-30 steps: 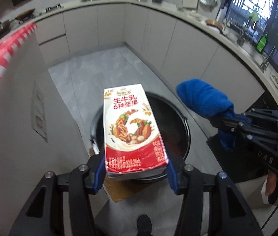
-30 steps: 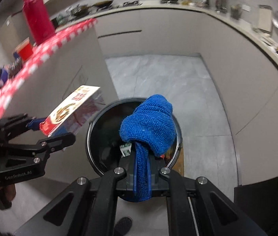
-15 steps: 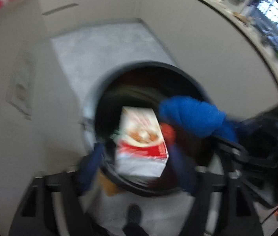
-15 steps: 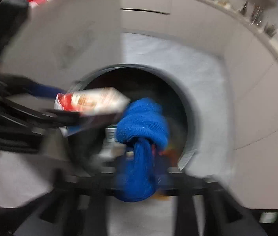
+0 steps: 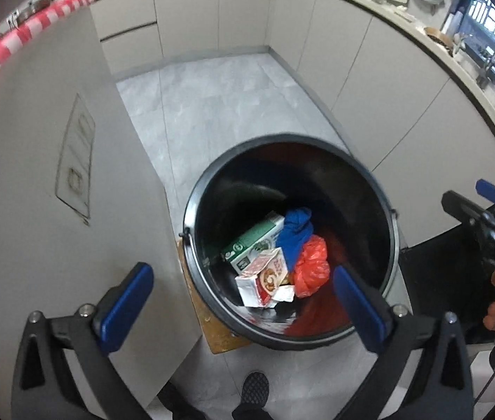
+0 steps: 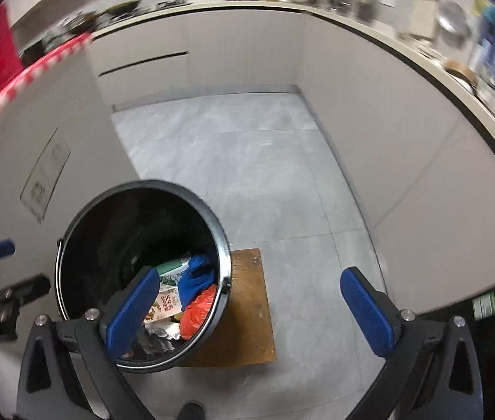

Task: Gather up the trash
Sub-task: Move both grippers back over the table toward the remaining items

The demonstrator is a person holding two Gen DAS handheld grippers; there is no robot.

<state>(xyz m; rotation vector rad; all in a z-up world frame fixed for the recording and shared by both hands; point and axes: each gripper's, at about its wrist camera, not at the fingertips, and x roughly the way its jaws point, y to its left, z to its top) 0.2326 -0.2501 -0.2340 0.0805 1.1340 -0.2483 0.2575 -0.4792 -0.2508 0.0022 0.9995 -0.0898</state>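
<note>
Kitchen floor, carton (image 5: 264, 281) in bin (image 5: 385, 217), fingers (image 5: 125, 297) apart

The stuff on the far counter (image 6: 422, 10) is all smeared and fuzzy, the bin's (image 5: 191, 231) dark bottom hides under the trash, and the person's shoe (image 5: 255, 390) gets cut off at the bottom edge.

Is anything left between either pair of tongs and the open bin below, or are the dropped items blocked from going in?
Nothing visible blocks it. The left tongs and right tongs both stand open with nothing between them, having just been opening. The milk carton and blue cloth already lie inside the black bin.
</note>
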